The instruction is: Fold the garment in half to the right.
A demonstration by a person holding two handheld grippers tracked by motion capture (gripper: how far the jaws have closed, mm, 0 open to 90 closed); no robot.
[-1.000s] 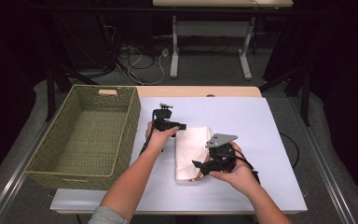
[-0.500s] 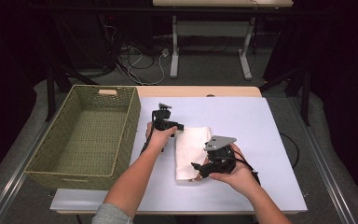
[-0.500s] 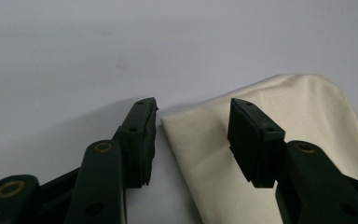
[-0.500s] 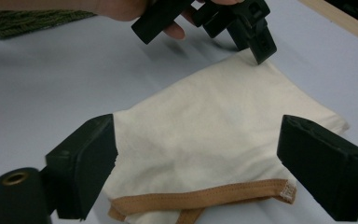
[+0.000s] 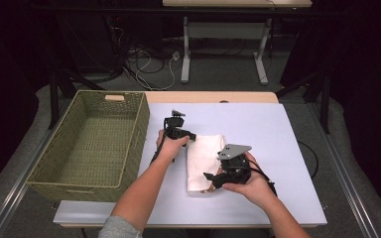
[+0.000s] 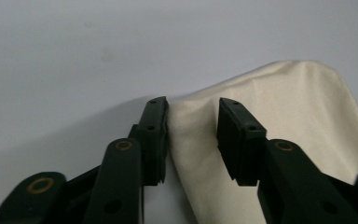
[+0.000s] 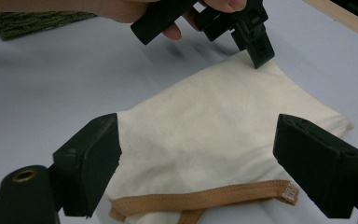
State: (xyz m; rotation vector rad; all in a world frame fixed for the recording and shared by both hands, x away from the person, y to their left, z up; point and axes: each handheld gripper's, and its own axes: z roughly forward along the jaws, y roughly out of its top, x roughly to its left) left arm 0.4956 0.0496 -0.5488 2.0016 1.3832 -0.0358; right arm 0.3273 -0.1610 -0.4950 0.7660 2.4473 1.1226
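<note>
A cream cloth bag (image 5: pixel 202 157) with a tan strap (image 7: pixel 205 198) lies flat on the white table top (image 5: pixel 278 148). My left gripper (image 5: pixel 192 137) points down at the bag's far corner. In the left gripper view its jaws (image 6: pixel 193 135) straddle that corner of the cloth (image 6: pixel 284 102); they have just been closing, and a gap still stands between the pads. My right gripper (image 5: pixel 209 177) hovers at the bag's near end. Seen in the right gripper view, it (image 7: pixel 198 154) stands wide open over the cloth (image 7: pixel 214 126), with the left gripper (image 7: pixel 256 51) beyond it.
A green woven basket (image 5: pixel 141 134) stands at the table's left side, close to the left forearm. Bare white surface lies to the right of the bag. Table legs and cables (image 5: pixel 149 69) are on the floor beyond the far edge.
</note>
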